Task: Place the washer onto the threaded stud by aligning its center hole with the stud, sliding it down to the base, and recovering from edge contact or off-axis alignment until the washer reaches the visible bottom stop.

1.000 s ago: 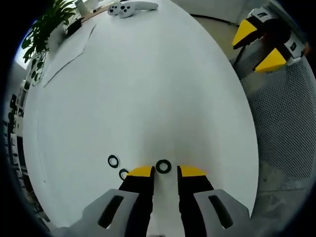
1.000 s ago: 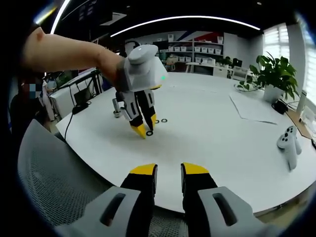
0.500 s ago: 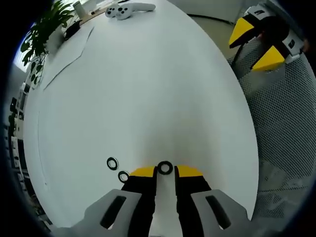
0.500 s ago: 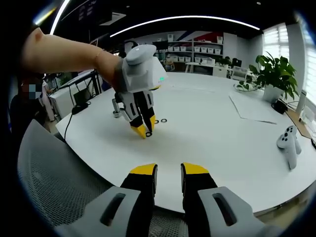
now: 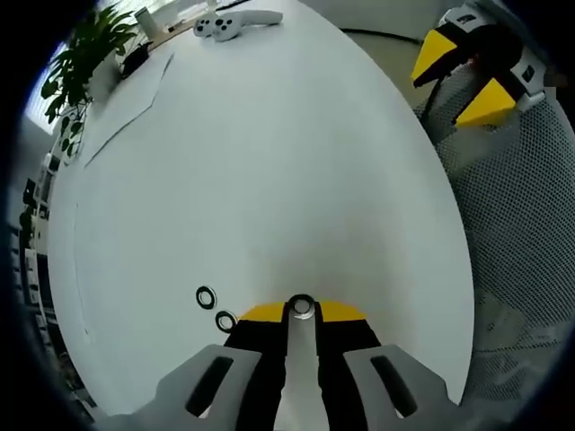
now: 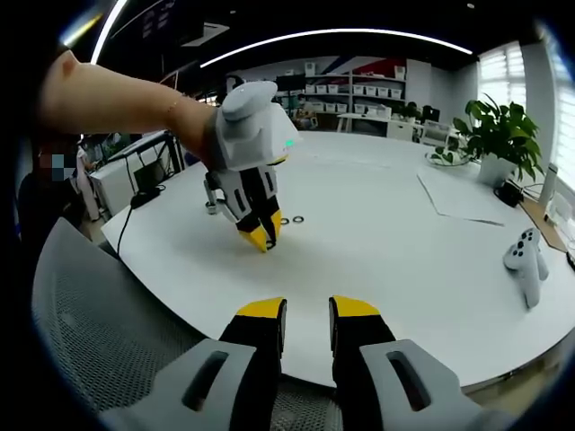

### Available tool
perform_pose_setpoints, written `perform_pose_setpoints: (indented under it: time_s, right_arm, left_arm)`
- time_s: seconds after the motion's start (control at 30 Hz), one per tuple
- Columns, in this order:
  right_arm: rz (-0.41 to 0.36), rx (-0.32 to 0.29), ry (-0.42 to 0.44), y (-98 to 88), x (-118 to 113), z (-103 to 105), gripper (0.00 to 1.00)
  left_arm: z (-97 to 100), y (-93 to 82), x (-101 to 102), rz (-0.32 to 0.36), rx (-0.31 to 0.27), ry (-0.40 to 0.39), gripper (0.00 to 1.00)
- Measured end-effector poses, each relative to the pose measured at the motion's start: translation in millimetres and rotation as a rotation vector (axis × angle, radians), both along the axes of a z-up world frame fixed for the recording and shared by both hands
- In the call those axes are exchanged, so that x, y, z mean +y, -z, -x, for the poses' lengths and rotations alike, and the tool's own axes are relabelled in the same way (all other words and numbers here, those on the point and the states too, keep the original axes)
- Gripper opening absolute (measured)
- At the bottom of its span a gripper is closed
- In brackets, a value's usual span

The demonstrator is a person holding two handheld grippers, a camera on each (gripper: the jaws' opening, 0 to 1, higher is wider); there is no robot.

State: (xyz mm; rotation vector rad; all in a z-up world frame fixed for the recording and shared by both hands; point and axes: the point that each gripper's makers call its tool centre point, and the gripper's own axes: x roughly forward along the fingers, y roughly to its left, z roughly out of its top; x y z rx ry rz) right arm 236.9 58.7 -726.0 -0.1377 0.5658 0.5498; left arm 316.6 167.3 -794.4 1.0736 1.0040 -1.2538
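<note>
While the washer point(image 5: 302, 306) lies on the white bench point(image 5: 269, 162) between the left tool point(image 5: 302, 312) tips, jaws nearly closed on it, pickup is underway. Two spare washers point(image 5: 216, 309) lie left. Right tool point(image 6: 305, 309) idles apart, empty. Threading onto a stud remains.

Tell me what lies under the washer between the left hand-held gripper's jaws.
The washer lies flat on the white table, which shows through its hole, between the left hand-held gripper tips. No stud visible beneath.

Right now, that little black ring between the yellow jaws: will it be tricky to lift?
Probably. The washer lies flat on the smooth white table, so the left gripper has only a thin edge to pinch. It looks rigid and light, and might skid or roll if it slips free.
</note>
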Motion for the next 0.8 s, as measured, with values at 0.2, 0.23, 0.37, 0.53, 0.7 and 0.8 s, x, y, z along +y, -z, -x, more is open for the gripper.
perform_pose_setpoints:
  time_s: [0.2, 0.23, 0.37, 0.53, 0.7, 0.8]
  right_arm:
    - [0.002, 0.003, -0.004, 0.5, 0, 0, 0.22]
    - [0.002, 0.003, -0.005, 0.6, 0, 0, 0.22]
    - [0.001, 0.005, -0.005, 0.7, 1, 1, 0.22]
    - [-0.001, 0.002, -0.005, 0.4, 1, 0, 0.22]
    - [0.003, 0.005, -0.006, 0.8, 1, 1, 0.22]
    - [0.002, 0.005, -0.007, 0.6, 1, 1, 0.22]
  left_arm:
    - [-3.3, -3.6, 7, 0.001, -0.034, -0.030, 0.09]
    - [-3.5, -6.8, 9, 0.007, -0.033, -0.043, 0.09]
    - [-7.1, -20.1, 13, 0.026, -0.054, -0.070, 0.09]
    - [-8.1, -36.6, 21, 0.048, -0.080, -0.098, 0.09]
    - [-7.6, -52.9, 30, 0.082, -0.107, -0.137, 0.09]
    - [-6.6, -59.7, 39, 0.080, -0.117, -0.149, 0.09]
